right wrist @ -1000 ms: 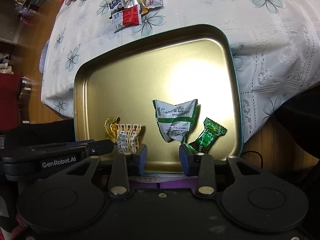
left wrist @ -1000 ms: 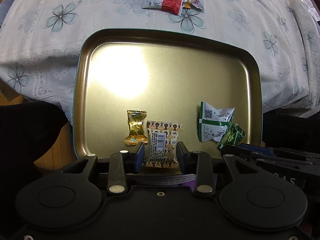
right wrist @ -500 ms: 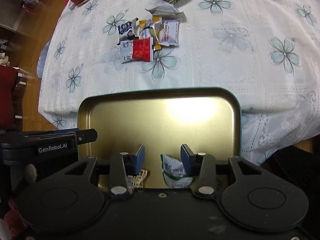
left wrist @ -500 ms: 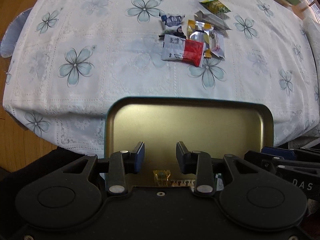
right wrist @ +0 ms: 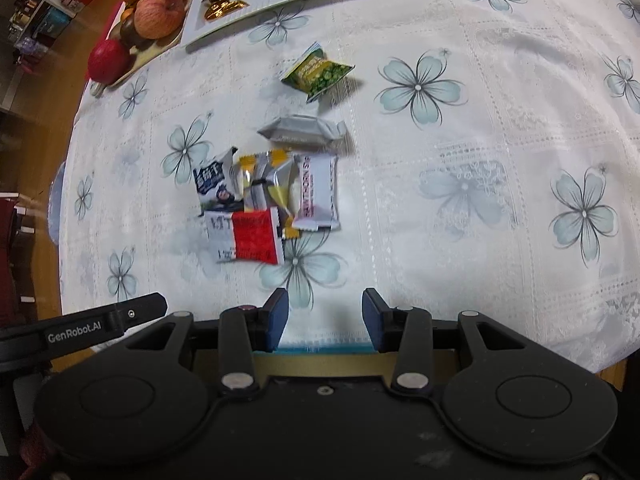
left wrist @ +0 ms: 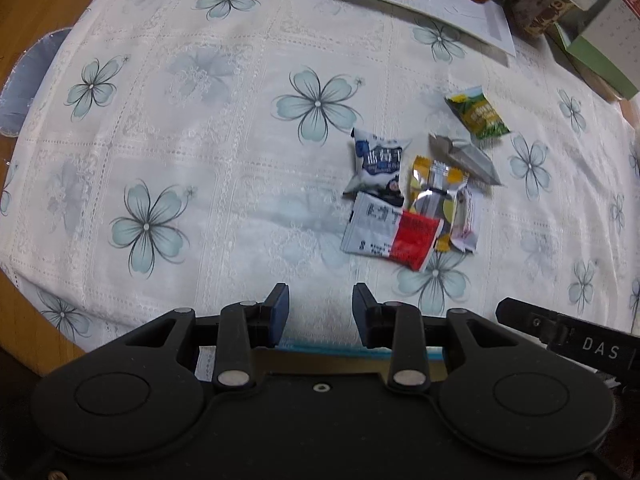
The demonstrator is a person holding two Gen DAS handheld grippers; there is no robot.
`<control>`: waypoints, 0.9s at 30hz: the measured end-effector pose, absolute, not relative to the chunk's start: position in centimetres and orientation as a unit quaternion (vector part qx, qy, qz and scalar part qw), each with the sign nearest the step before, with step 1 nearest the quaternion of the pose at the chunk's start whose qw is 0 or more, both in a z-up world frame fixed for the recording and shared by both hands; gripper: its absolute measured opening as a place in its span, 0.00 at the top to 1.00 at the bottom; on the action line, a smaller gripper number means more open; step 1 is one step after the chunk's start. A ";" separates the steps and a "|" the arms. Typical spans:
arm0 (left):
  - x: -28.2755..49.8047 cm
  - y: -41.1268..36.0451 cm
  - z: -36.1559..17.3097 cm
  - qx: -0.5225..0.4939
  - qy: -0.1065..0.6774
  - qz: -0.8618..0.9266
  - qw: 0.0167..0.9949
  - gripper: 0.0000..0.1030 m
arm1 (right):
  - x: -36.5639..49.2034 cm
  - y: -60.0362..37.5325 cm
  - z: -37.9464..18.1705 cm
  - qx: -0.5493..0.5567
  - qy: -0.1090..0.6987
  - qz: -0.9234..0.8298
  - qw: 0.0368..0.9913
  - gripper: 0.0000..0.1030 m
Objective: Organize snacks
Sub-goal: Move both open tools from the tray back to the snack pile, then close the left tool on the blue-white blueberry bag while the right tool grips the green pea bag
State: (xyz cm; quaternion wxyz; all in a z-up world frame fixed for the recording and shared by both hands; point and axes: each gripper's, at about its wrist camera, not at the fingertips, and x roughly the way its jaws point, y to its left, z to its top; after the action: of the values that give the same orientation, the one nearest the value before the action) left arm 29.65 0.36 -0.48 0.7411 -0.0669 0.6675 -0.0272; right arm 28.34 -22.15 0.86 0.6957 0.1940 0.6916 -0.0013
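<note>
Both sets of jaws stand parted with nothing between them. On the left gripper (left wrist: 319, 314) the blue pads frame only bare tablecloth (left wrist: 200, 128), and on the right gripper (right wrist: 325, 318) the jaws have just been opening a little wider, again with only cloth in the gap.

Just under each gripper's fingers a thin strip of the gold tray (right wrist: 320, 362), with its teal rim, shows at the near edge of the tabletop; what lies in it is hidden by the gripper bodies.

The loose snacks sit in a small heap on the cloth, ahead of both grippers and apart from the tray. Nearest is a red-and-white packet (left wrist: 390, 234), lying flat. Behind it a blue-and-white packet (left wrist: 378, 164) leans against a silver-and-yellow one (left wrist: 434, 188), and a white bar (right wrist: 316, 192) with pink lettering lies just beside that, touching the heap. A grey wrapper (right wrist: 302, 130) rests a little farther back, and a green packet (right wrist: 316, 72) sits alone beyond it.

In the right wrist view the left gripper's side arm shows at the lower left; in the left wrist view the right gripper's arm shows at the lower right.

At the far edge stand a white board (left wrist: 432, 8) carrying gold-wrapped sweets and a plate of fruit (right wrist: 154, 16) with an apple and oranges.
</note>
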 end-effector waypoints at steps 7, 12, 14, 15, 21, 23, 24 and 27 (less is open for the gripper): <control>33.2 -0.6 -1.1 -0.078 0.643 -0.017 0.762 0.58 | 31.8 -22.8 -0.3 0.230 0.667 -0.028 0.708 0.58; 34.7 -1.5 -2.0 -0.084 0.632 -0.041 0.770 0.58 | 33.8 -24.0 -1.2 0.254 0.652 -0.051 0.713 0.58; 35.3 -1.8 -2.5 -0.089 0.631 -0.042 0.769 0.58 | 34.1 -24.6 -1.4 0.259 0.649 -0.059 0.712 0.58; 35.7 -1.9 -2.7 -0.092 0.632 -0.044 0.768 0.58 | 34.3 -24.8 -1.5 0.260 0.648 -0.064 0.713 0.58; 36.7 -3.1 -3.4 -0.088 0.631 -0.050 0.769 0.58 | 34.7 -25.7 -2.2 0.264 0.647 -0.081 0.710 0.58; 36.8 -3.5 -3.7 -0.081 0.634 -0.049 0.767 0.58 | 34.9 -25.9 -2.3 0.268 0.645 -0.084 0.711 0.58; 36.9 -3.6 -3.9 -0.078 0.635 -0.047 0.767 0.58 | 34.9 -26.0 -2.2 0.269 0.644 -0.086 0.711 0.58; 37.1 -3.6 -4.5 -0.072 0.637 -0.035 0.767 0.58 | 35.3 -26.4 -2.0 0.276 0.637 -0.087 0.714 0.58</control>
State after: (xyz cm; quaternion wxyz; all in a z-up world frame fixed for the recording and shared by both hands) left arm 37.13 -3.60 -4.48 0.7666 -0.0721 0.6371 -0.0349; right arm 35.28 -26.40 -2.02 0.7144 0.2761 0.6370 -0.0871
